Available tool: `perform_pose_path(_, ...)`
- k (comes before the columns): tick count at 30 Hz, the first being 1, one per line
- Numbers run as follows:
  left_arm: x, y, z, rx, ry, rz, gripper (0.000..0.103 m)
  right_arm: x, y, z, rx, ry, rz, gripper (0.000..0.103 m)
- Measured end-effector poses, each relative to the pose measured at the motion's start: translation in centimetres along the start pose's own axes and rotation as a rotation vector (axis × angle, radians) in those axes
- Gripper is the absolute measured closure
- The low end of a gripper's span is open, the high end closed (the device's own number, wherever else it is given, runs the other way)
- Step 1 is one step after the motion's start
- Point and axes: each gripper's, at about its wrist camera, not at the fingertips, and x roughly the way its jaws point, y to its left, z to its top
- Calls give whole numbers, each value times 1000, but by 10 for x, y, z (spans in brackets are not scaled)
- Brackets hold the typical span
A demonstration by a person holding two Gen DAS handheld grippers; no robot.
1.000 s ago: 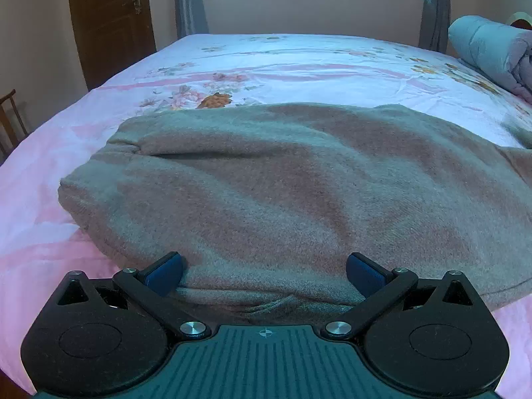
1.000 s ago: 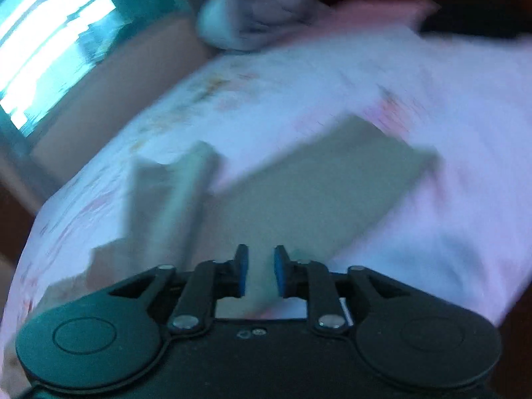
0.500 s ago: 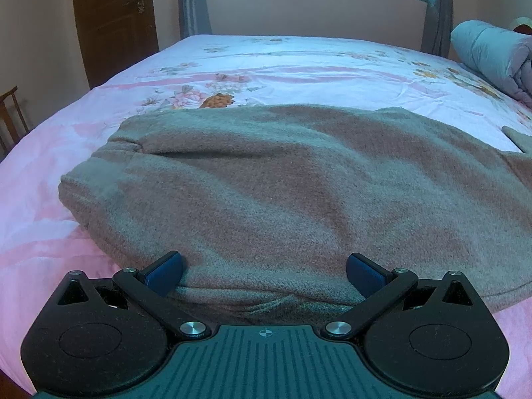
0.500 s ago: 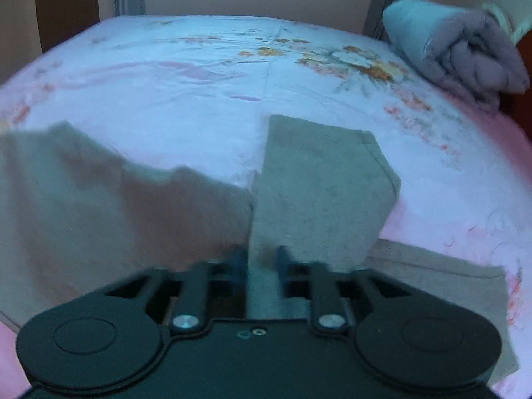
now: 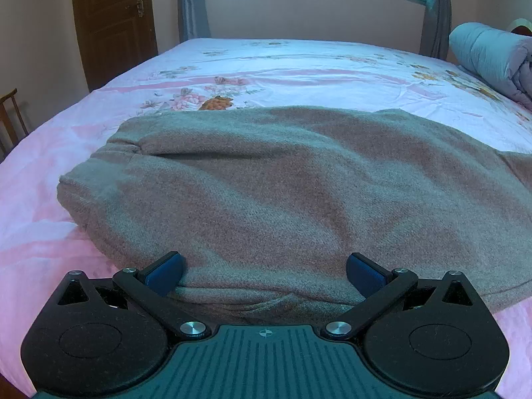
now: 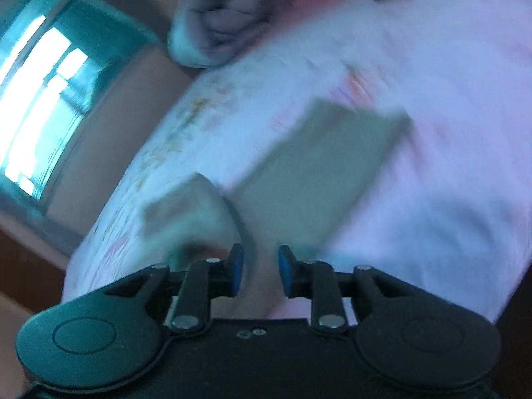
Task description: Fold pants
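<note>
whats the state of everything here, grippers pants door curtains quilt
left gripper: open wide, fingers either side of the pants' near edge
right gripper: narrow gap between fingers, view blurred, grip unclear
pants: lying on the bed, already folded over, not yet compact
bed sheet: spread flat, lightly creased
door: shut
curtains: drawn back beside the window
quilt: rolled up at the bed's right edge
</note>
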Motion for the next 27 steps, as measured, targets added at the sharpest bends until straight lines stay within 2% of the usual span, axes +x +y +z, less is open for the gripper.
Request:
perform_pose_path(2,0,0,0,0,0,0,0,5,30,7,-224,13,-12,70)
perform_pose_path(4,0,1,0,-1,0,-1,0,11,69,0,-540,13,-53,49)
perform_pose_path(7,1,0,0,-4,-4,-1,0,16,111,-33,-969,4,-70,49)
perform_pose_path(9,1,1,-1,-5,-6,-2,0,30,132,-60,-1199,8,-90,50)
perform_pose_path(11,1,1,-1,-6,-7,-3,0,49,146,-82,-1393,22,-141,53)
perform_pose_path(13,1,2,-2,-12,-12,-2,0,66,155,-98,-1512,11,-173,59)
perform_pose_path(18,-1,0,-5,-30,-26,16,0,107,168,-111,-1589,45,-215,72)
perform_pose_path(21,-1,0,-4,-31,-21,18,0,119,167,-113,-1575,75,-221,103)
perform_pose_path(23,-1,0,-3,-29,-16,14,0,112,166,-100,-1478,67,-212,103)
perform_pose_path(25,0,1,-2,-27,-14,12,0,96,168,-80,-1339,21,-179,103)
perform_pose_path(27,0,1,-2,-27,-14,14,0,73,163,-46,-1145,-32,-117,103)
